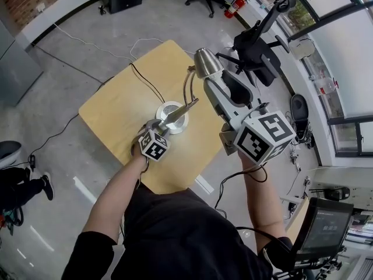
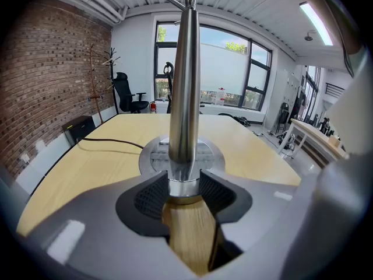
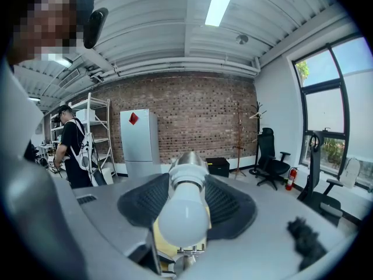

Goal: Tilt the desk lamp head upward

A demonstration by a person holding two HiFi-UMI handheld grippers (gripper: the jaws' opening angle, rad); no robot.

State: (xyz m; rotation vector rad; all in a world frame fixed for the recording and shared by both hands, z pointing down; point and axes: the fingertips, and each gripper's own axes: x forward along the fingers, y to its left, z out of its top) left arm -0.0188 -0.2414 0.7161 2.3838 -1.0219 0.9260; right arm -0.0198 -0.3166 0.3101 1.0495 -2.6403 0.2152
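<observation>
A silver desk lamp stands on the light wooden table [image 1: 116, 107]. Its round base [image 1: 173, 118] sits near the middle, and its cone-shaped head [image 1: 206, 62] hangs above the far right side. My left gripper [image 1: 165, 121] is shut on the lamp's stem [image 2: 185, 86] just above the base [image 2: 152, 156], with both pads [image 2: 149, 199] pressed on the metal collar. My right gripper [image 1: 213, 81] is shut on the lamp head [image 3: 187, 159]. In the right gripper view the white bulb [image 3: 183, 214] faces the camera between the pads [image 3: 228, 202].
The lamp's black cable [image 1: 145, 81] runs across the table to its far edge. Office chairs [image 1: 256, 42] and a fire extinguisher [image 1: 236, 6] stand on the floor beyond the table. A monitor [image 1: 325, 232] is at the lower right. A person [image 3: 73, 150] stands by shelves.
</observation>
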